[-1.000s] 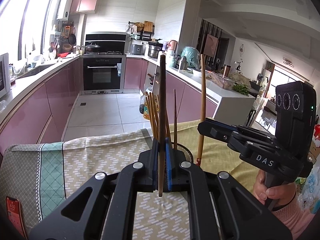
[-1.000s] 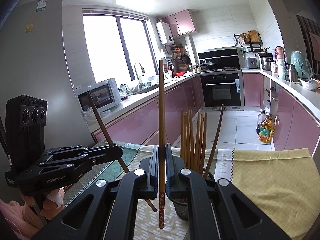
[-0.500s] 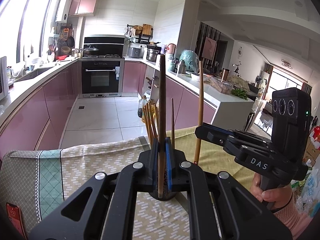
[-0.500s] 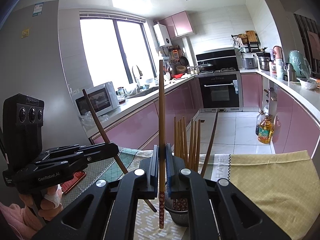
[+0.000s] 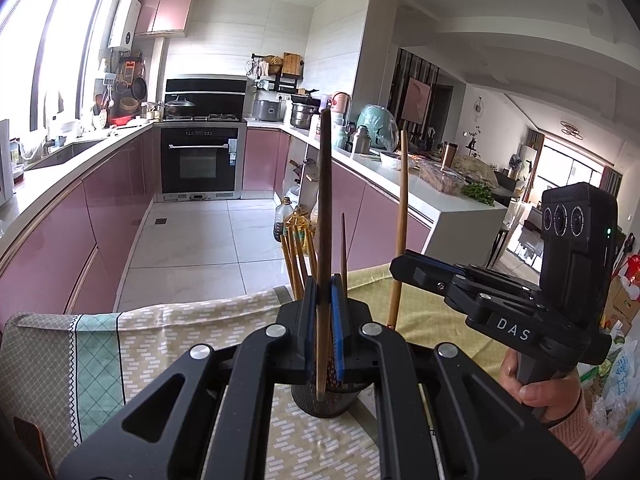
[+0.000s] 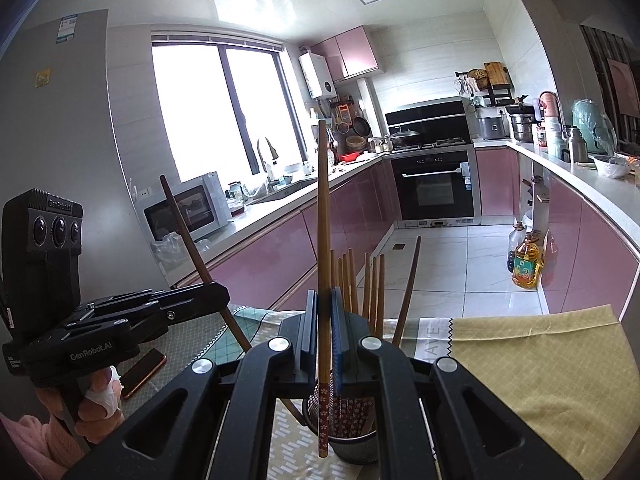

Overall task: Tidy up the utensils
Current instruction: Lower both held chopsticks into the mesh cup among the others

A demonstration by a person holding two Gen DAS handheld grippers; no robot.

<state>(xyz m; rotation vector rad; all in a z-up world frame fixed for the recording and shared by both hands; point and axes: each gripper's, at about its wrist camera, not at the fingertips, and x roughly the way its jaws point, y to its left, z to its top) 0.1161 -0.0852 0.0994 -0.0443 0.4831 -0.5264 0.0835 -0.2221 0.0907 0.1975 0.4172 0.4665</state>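
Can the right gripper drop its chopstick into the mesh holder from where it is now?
Probably yes. The right gripper holds its chopstick upright with the tip just in front of the mesh holder; chopsticks already inside crowd the opening, but no obstacle blocks it.

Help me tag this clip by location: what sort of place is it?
A home kitchen: a built-in black oven under a stovetop, glossy pink base cabinets, and a white microwave on the counter by the sink.

Home kitchen: oven [image 5: 199, 162], pink cabinets [image 6: 280, 248], sink [image 5: 64, 151].
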